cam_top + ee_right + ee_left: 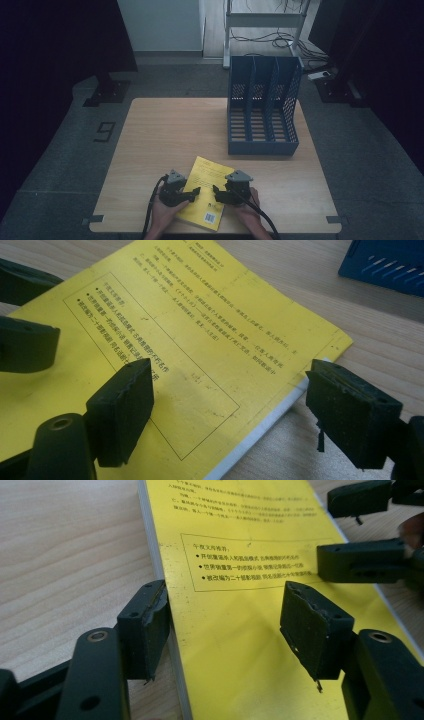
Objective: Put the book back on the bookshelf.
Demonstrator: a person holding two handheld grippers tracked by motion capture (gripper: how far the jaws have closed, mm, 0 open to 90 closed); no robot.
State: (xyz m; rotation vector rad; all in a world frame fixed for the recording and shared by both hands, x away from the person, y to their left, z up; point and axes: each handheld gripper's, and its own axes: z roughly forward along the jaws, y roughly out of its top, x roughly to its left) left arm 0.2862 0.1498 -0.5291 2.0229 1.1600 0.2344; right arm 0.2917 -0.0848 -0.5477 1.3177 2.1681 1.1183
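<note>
Left tongs (196, 190) and right tongs (215, 190) agape over yellow book (206, 198), high view adds blue file rack (263, 107)

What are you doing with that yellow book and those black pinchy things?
A person sits at a wooden table with a gripper in each hand. Both the left gripper and the right gripper are open, poised over a yellow book lying flat near the table's front edge. Neither has grabbed it yet. The left gripper's jaws straddle one long edge of the book. Farther back stands a blue file rack with empty slots.
</note>
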